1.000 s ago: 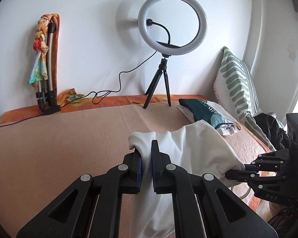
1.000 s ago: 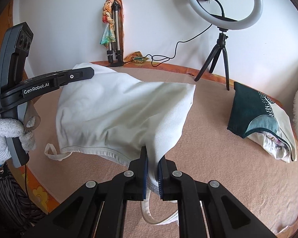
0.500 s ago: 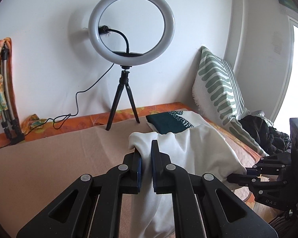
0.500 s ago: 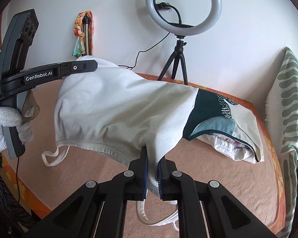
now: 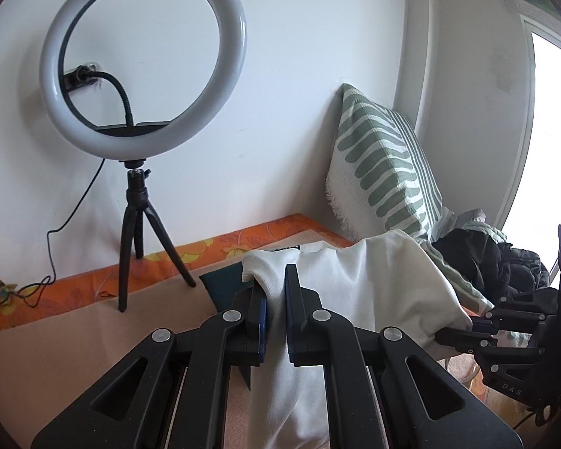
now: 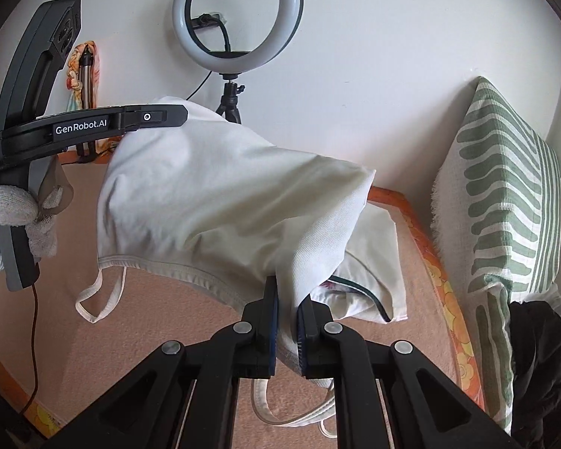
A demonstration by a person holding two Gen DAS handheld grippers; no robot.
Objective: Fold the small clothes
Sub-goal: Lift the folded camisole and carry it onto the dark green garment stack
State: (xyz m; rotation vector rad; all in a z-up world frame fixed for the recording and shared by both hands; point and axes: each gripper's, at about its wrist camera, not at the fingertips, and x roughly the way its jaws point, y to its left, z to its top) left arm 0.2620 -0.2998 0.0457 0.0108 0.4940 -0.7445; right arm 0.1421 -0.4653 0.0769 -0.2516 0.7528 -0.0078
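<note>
My left gripper (image 5: pixel 276 308) pinches one corner of the white tank top (image 6: pixel 220 202), level, gloved hand (image 6: pixel 7 220) gripping its handle at nine o'clock. My right gripper (image 6: pixel 287 321) clamps the other corner, the top hanging stretched over the folded clothes pile (image 6: pixel 374 284) on the bed (image 6: pixel 149 329).

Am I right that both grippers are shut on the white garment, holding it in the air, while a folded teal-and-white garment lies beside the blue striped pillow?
One detail is wrong: the pillow is green and white striped, not blue, as the right wrist view shows. The rest stands: the left gripper and right gripper are both shut on the white garment, held in the air, with the folded garment lying near the pillow.
</note>
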